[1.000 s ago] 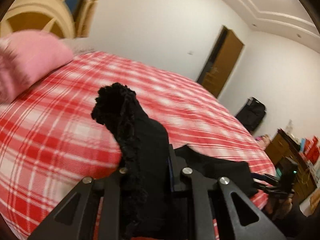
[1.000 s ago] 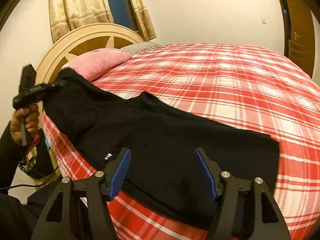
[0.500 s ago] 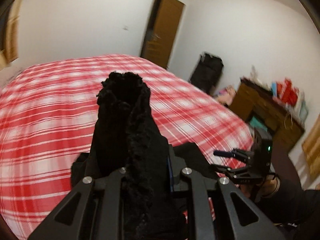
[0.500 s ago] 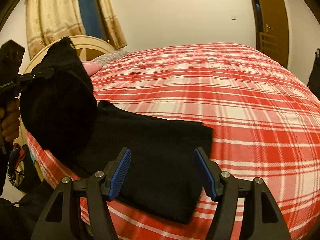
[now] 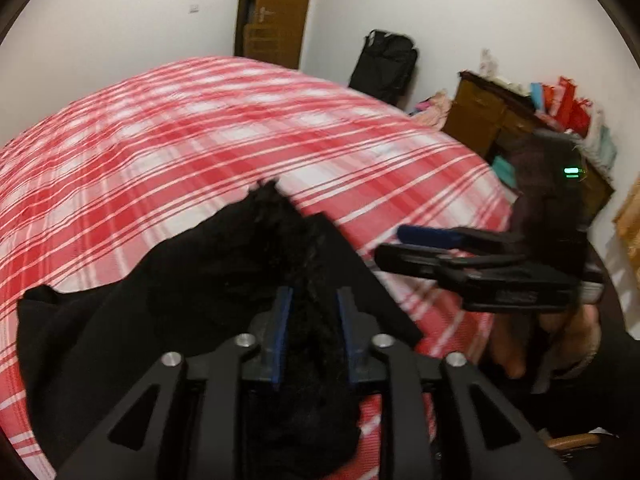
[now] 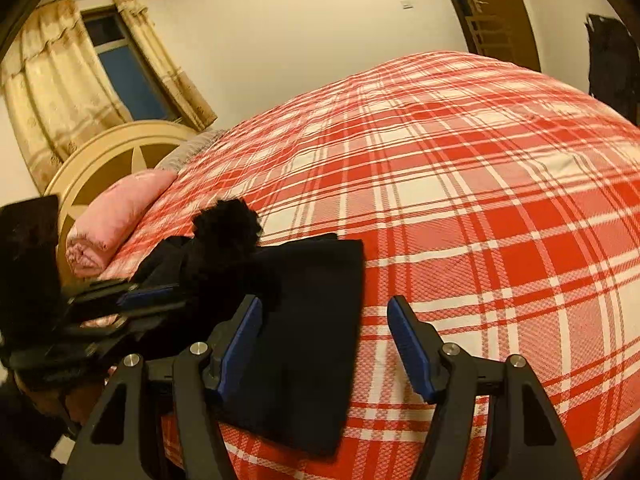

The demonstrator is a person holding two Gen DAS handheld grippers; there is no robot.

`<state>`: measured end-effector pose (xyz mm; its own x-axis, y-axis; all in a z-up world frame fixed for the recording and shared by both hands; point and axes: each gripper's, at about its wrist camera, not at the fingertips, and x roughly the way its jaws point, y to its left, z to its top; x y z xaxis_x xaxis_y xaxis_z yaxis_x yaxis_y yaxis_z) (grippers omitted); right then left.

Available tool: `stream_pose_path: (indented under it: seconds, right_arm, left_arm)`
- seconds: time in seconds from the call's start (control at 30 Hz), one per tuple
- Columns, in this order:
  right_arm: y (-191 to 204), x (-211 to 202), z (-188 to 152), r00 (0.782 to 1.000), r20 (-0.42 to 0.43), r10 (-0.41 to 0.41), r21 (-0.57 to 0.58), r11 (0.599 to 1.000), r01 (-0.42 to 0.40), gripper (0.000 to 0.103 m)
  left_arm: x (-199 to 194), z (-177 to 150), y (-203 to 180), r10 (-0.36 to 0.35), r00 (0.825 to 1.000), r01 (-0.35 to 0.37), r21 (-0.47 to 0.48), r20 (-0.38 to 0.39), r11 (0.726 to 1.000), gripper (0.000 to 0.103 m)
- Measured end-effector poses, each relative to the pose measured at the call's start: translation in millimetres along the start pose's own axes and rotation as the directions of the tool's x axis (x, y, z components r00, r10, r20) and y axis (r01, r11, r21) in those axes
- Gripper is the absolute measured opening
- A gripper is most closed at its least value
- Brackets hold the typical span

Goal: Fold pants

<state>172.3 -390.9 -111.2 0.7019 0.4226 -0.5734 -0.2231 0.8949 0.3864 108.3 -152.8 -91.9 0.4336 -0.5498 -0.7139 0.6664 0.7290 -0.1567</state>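
Pants (image 6: 316, 320), black and already doubled over, lie at the near edge of the bed (image 6: 480, 200), on its red-and-white plaid cover. The left gripper (image 5: 312, 320) has its jaws drawn close together on a bunched, fuzzy-edged fold of the black fabric, which rises between the blue pads (image 5: 282, 328) and spills forward over the flat part of the garment. Seen from the right wrist camera, that same tuft stands up at the left end of the folded pants, with the left gripper (image 6: 188, 296) reaching in from the side. The right gripper (image 6: 324, 344) hangs with its jaws spread wide and nothing between them; its left pad is over the black cloth, its right pad over bare plaid, so the straight right edge of the pants runs between the two. A pink pillow (image 6: 116, 216) lies at the head of the bed, well apart from the pants, below a round cream headboard (image 6: 120, 148).
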Motion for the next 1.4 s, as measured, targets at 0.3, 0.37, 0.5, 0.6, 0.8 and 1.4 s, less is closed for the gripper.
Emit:
stream_pose_path:
  seconds: [0.3, 0.37, 0.5, 0.6, 0.8, 1.4]
  right_arm:
    - [-3, -2, 5, 0.989, -0.006, 0.145, 0.109, 0.984, -0.143, 0.068]
    - [10, 4, 5, 0.986, -0.034, 0.166, 0.088, 0.983, -0.162, 0.070]
    - [34, 27, 1, 0.974, -0.116, 0.196, 0.071, 0.979, -0.189, 0.070]
    - [48, 51, -3, 0.966, -0.202, 0.162, 0.066, 0.986, -0.152, 0.065]
    - [68, 44, -1, 0.969, -0.190, 0.160, -0.008, 0.986, -0.165, 0.010]
    - [55, 5, 20, 1.000, -0.011, -0.002, -0.074, 0.997, 0.001, 0.051]
  left_arm:
    - [-69, -14, 31, 0.139, 0.974, -0.136, -0.029, 0.181, 0.990, 0.082]
    - [-68, -23, 52, 0.264, 0.950, -0.257, -0.059, 0.166, 0.964, 0.085]
    - [-65, -43, 97, 0.406, 0.908, -0.389, -0.155, 0.102, 0.908, 0.089]
    - [-64, -57, 130, 0.443, 0.894, -0.413, -0.264, 0.066, 0.872, 0.090]
    - [-55, -67, 143, 0.410, 0.911, -0.374, -0.328, 0.044, 0.867, 0.090]
    - [-34, -50, 139, 0.530, 0.848, -0.521, -0.185, 0.003, 0.834, 0.097]
